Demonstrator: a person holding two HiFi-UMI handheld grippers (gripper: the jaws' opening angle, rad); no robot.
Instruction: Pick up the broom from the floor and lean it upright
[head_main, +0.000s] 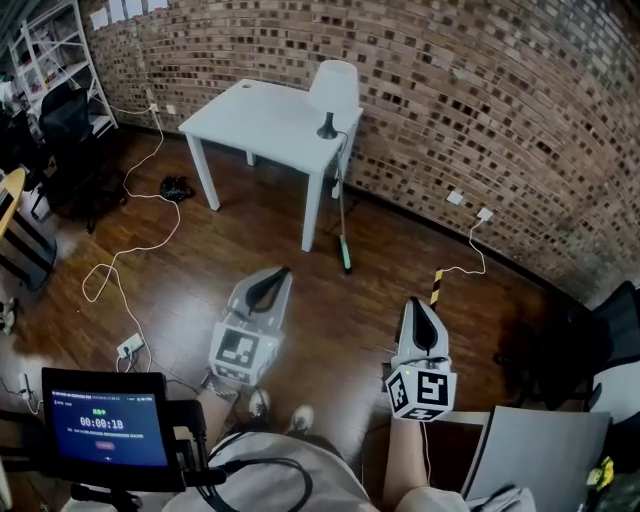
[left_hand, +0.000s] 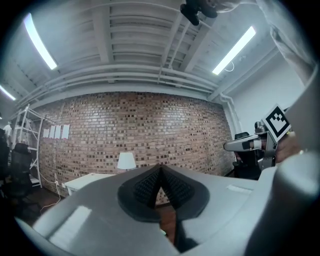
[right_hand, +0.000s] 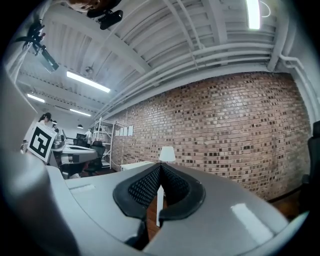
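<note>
Jaws on the left gripper and right gripper are sitting together, empty, short of the table where the broom is seemingly leaning, so keeping clear is looking wisest.

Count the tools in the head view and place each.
2. The left tool is at lower centre, above the shoes; the right tool is to its right.
</note>
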